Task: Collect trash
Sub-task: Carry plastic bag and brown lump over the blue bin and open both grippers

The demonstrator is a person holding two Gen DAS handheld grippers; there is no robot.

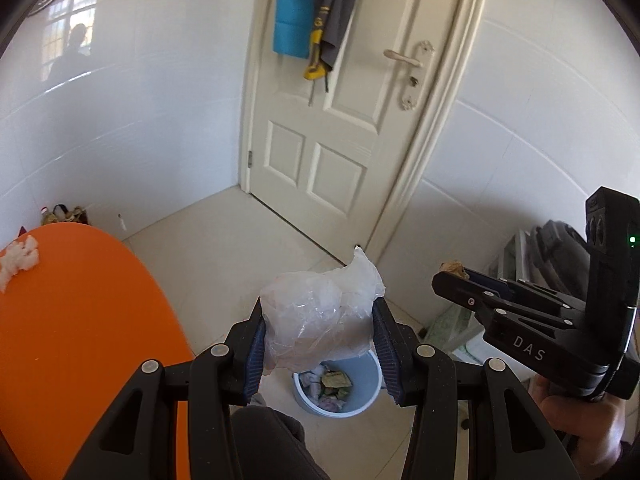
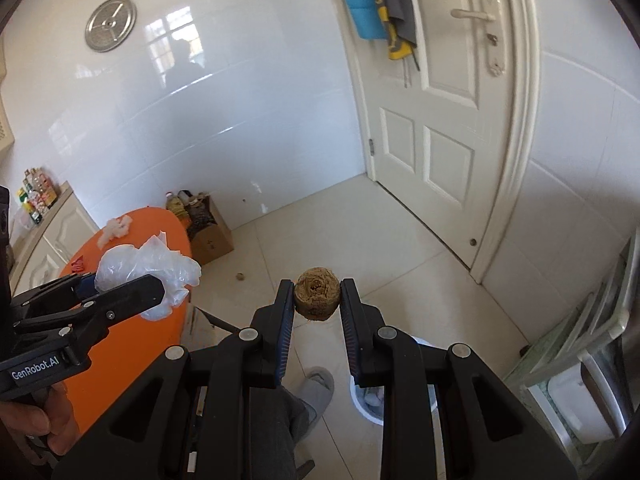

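plastic bag (image 1: 320, 312) between left gripper (image 1: 318, 344) fingers, above bin (image 1: 366, 380)

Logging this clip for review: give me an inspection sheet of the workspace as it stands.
Surface: orange table, mostly bare.
Job's things: crumpled plastic bag; brown ball; blue bin on the floor, trash inside.
Clutter: white wad on the table; cardboard box by the wall.
Grippers: left gripper clamps the bag above the bin; right gripper clamps the ball.
Cables: nothing seen.
Surroundings: white door with hung clothes; tiled walls.
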